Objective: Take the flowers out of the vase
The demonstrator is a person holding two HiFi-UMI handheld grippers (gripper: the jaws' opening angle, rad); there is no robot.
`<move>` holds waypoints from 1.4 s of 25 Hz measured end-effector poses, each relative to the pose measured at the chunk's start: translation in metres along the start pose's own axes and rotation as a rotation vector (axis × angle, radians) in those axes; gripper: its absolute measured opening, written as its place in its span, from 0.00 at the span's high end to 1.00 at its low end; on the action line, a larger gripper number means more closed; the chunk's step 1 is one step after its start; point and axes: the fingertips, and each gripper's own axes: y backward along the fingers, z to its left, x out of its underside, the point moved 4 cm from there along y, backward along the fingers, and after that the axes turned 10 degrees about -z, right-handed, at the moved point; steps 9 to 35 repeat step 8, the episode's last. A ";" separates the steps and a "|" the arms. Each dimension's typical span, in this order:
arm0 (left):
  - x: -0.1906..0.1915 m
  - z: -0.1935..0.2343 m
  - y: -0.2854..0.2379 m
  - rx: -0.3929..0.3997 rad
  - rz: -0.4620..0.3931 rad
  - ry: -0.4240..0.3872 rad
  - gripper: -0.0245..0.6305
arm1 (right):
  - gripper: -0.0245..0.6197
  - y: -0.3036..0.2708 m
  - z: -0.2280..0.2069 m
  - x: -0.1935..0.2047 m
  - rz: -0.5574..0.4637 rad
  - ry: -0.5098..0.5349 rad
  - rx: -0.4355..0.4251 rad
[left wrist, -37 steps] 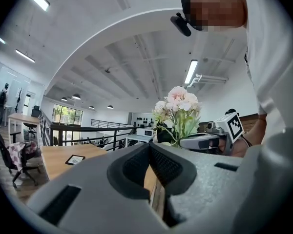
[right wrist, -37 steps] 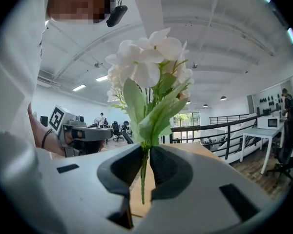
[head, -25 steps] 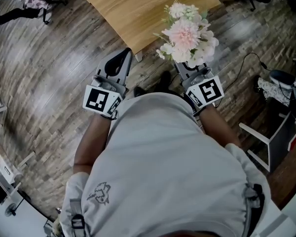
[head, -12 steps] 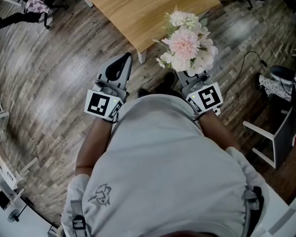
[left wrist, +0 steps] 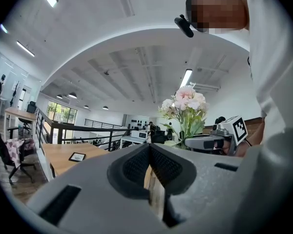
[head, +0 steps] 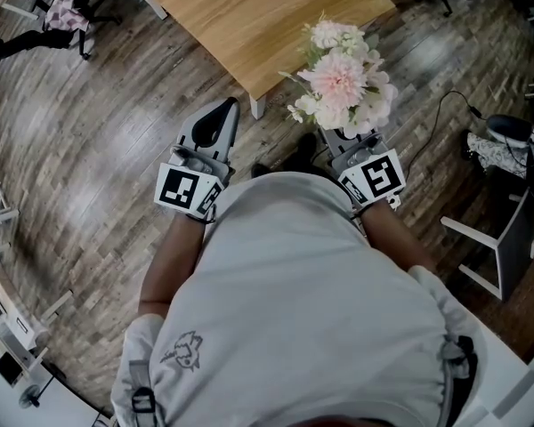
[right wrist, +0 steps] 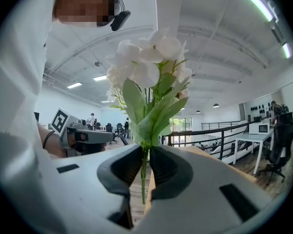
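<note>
Left gripper (head: 212, 128): jaws together, tips meeting, nothing between them in the left gripper view. Right gripper (head: 351, 142): jaws clamped on the green stems of the flowers (head: 343, 83), a narrow gap held by the stems; the stem ends hang below the pads in the right gripper view. The pink and white blooms stand upright above the right gripper, at upper right of centre in the head view, overlapping the near edge of the wooden table (head: 249, 16). Both grippers point level toward the table's near corner, whose white leg (head: 256, 105) stands between them. Wood-plank floor (head: 89, 149) spreads wide at frame left. At frame right lie a black cable (head: 454, 105) and a white chair frame (head: 481, 256). A dark railing (right wrist: 210, 130) crosses the room beyond.
</note>
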 end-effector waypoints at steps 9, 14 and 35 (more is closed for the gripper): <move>0.004 -0.003 0.010 0.016 0.000 -0.016 0.96 | 0.88 0.004 0.007 0.002 -0.014 0.002 0.005; 0.004 -0.003 0.010 0.016 0.000 -0.016 0.96 | 0.88 0.004 0.007 0.002 -0.014 0.002 0.005; 0.004 -0.003 0.010 0.016 0.000 -0.016 0.96 | 0.88 0.004 0.007 0.002 -0.014 0.002 0.005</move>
